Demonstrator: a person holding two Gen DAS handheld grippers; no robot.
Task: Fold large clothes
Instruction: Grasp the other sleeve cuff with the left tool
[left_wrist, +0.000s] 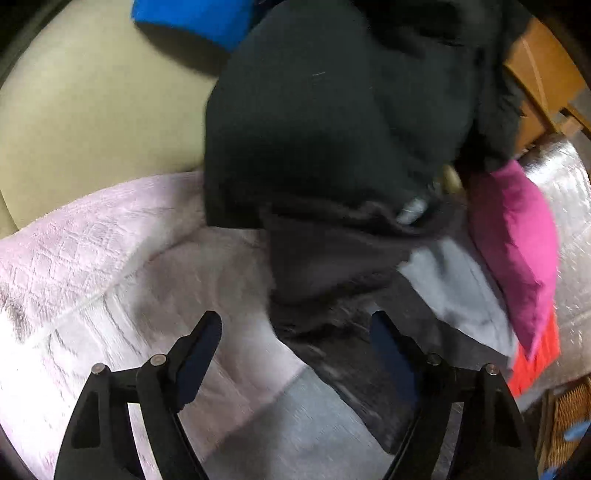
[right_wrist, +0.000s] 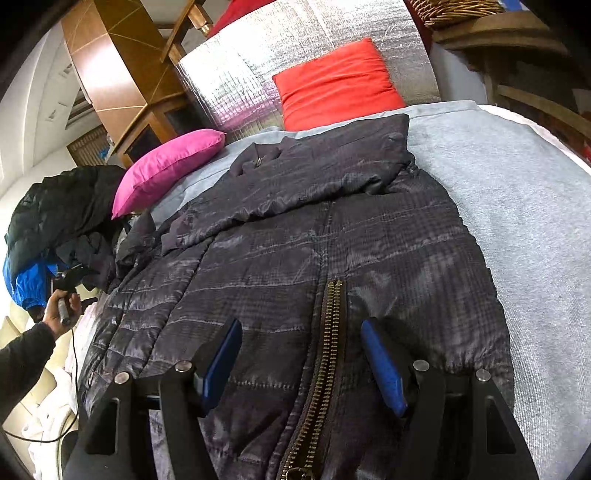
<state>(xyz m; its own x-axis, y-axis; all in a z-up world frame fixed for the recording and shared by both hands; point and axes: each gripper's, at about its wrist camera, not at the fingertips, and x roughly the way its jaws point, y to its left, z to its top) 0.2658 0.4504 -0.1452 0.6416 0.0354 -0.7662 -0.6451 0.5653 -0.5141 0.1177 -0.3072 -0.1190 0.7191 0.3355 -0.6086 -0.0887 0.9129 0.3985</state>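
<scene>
My right gripper (right_wrist: 301, 356): jaws wide apart, empty, over the brass zipper (right_wrist: 325, 354) low in frame. Dark quilted jacket (right_wrist: 295, 236) lies flat mid-frame on the grey sheet (right_wrist: 517, 206). My left gripper (left_wrist: 295, 349): jaws parted, nothing between. Pink pillow (right_wrist: 166, 170), red pillow (right_wrist: 336, 85) beyond.

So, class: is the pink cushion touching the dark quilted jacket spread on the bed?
Apart. The right wrist view shows the pink cushion lying on the grey sheet, with a strip of sheet visible between it and the quilted jacket.
</scene>
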